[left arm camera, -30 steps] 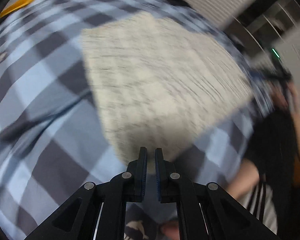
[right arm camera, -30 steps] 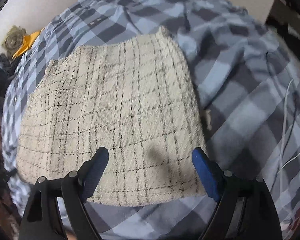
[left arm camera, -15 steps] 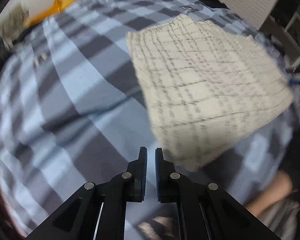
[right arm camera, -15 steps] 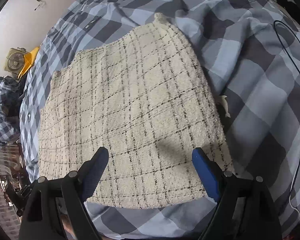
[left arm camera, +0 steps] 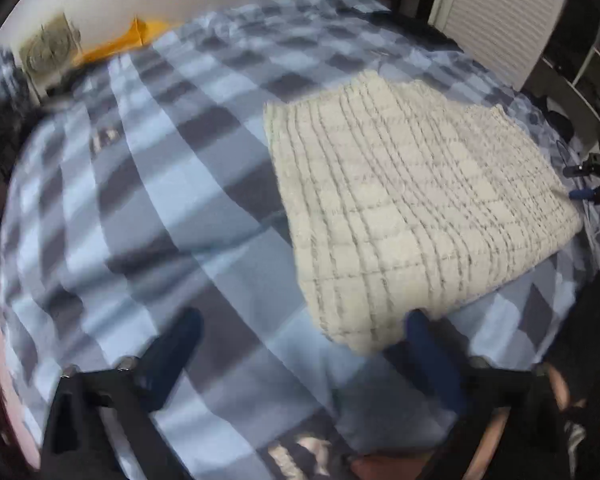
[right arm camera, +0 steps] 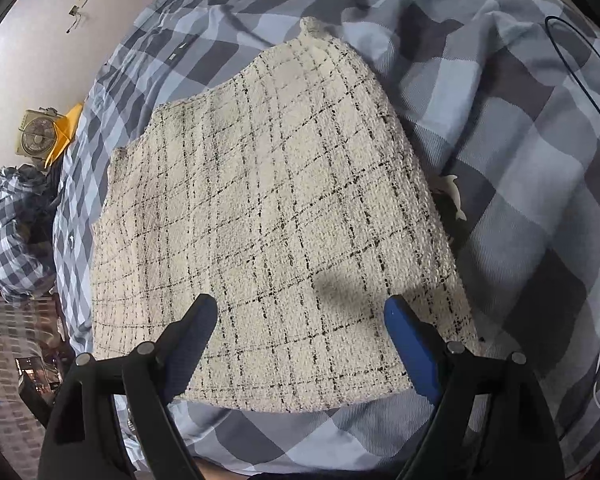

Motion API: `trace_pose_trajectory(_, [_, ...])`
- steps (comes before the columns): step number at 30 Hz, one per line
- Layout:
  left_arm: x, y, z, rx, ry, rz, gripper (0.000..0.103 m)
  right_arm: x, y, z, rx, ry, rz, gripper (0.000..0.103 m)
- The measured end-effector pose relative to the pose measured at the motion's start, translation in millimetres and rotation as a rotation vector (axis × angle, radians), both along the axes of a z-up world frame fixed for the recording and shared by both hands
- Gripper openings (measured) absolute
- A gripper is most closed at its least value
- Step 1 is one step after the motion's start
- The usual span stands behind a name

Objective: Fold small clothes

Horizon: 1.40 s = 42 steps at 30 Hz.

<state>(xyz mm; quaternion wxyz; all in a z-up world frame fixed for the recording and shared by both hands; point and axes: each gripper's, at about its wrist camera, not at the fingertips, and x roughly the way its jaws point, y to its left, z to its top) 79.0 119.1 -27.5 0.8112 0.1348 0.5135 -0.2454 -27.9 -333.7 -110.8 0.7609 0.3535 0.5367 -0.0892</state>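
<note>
Folding looked nearly finished: cream tweed garment [right arm camera: 268, 220] lay in a flat rectangle on the checked bedspread [right arm camera: 540, 200]; left gripper [left arm camera: 300, 340] and right gripper [right arm camera: 300, 320] hung spread, empty.

A home bedroom is showing here: a bed [right arm camera: 520, 168] wearing blue-grey checked bedding, a small box fan [right arm camera: 38, 138] sitting by the wall, louvred closet doors [left arm camera: 500, 20] standing beyond.

a blue-grey checked bedsheet [right arm camera: 520, 184] covered the bed, with a small dolphin print [right arm camera: 452, 192] showing on it. a box fan [right arm camera: 36, 138] and a yellow item [right arm camera: 66, 132] sat by the wall, a checked bundle [right arm camera: 12, 236] beside the bed, and cables [right arm camera: 580, 64] lay on the sheet.
</note>
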Motion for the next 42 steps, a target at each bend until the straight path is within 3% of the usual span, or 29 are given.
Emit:
trace_pose_trajectory(2, [7.6, 7.2, 0.8, -0.058, 0.023, 0.040, 0.103, 1.1, 1.2, -0.3, -0.007, 0.000, 0.008, 0.083])
trace_pose_trajectory(5, [12.8, 9.4, -13.0, -0.114, 0.147, 0.074, 0.103, 2.8, 2.3, -1.6, 0.002, 0.001, 0.023, 0.083])
trace_pose_trajectory(8, [9.6, 2.0, -37.6, -0.182, 0.285, 0.045, 0.103, 2.8, 1.7, -0.4, 0.001, -0.004, 0.034, 0.083])
trace_pose_trajectory(9, [5.8, -2.4, -41.2, -0.209, 0.294, 0.002, 0.103, 2.5, 1.7, -0.1, -0.001, -0.004, 0.036, 0.083])
trace_pose_trajectory(11, [-8.9, -14.8, -42.0, -0.222, 0.241, -0.126, 0.103, 1.8, 1.8, 0.1, -0.008, -0.002, 0.042, 0.083])
trace_pose_trajectory(14, [-16.6, -28.7, -54.8, -0.039, 0.084, -0.168, 0.103, 2.2, 3.5, -1.4, -0.004, 0.009, 0.052, 0.083])
trace_pose_trajectory(15, [-14.9, -31.3, -60.9, -0.017, 0.067, -0.194, 0.103, 2.6, 4.3, -1.8, -0.003, 0.012, 0.056, 0.083])
trace_pose_trajectory(20, [-6.1, -48.3, -80.7, -0.131, 0.143, -0.378, 0.103, 5.4, 8.1, -1.2, -0.038, 0.026, 0.068, 0.083])
trace_pose_trajectory(22, [-3.2, -60.7, -86.2, -0.128, 0.139, -0.424, 0.103, 5.9, 8.3, -1.7, -0.046, 0.031, 0.069, 0.083])
trace_pose_trajectory(25, [12.9, -63.8, -87.5, -0.182, 0.117, -0.394, 0.103, 7.4, 7.6, -2.0, -0.061, 0.041, 0.067, 0.083])
trace_pose_trajectory(27, [28.4, -60.1, -88.0, -0.151, 0.062, -0.294, 0.103, 8.2, 7.6, -1.6, -0.072, 0.045, 0.068, 0.083])
trace_pose_trajectory(29, [39.9, -54.8, -94.3, -0.125, 0.075, -0.225, 0.103, 9.0, 9.1, -1.4, -0.087, 0.049, 0.074, 0.083])
trace_pose_trajectory(31, [39.8, -55.9, -94.2, -0.145, 0.086, -0.233, 0.100, 9.9, 10.9, -1.7, -0.104, 0.056, 0.080, 0.083])
trace_pose_trajectory(32, [36.7, -59.0, -94.2, -0.162, 0.100, -0.261, 0.098, 10.7, 12.4, -1.9, -0.110, 0.059, 0.082, 0.083])
trace_pose_trajectory(34, [33.1, -67.1, -99.2, -0.177, 0.152, -0.293, 0.078, 11.8, 14.0, -2.1, -0.123, 0.064, 0.088, 0.083])
trace_pose_trajectory(35, [35.2, -66.0, -101.8, -0.179, 0.181, -0.294, 0.055, 12.3, 14.4, -2.0, -0.125, 0.064, 0.091, 0.083])
trace_pose_trajectory(38, [29.5, -67.2, -95.5, -0.193, 0.175, -0.286, 0.029, 13.5, 15.1, -1.1, -0.129, 0.056, 0.098, 0.083])
trace_pose_trajectory(42, [6.7, -53.5, -78.8, -0.218, 0.162, -0.281, 0.016, 13.8, 19.4, 3.5, -0.132, 0.026, 0.127, 0.083])
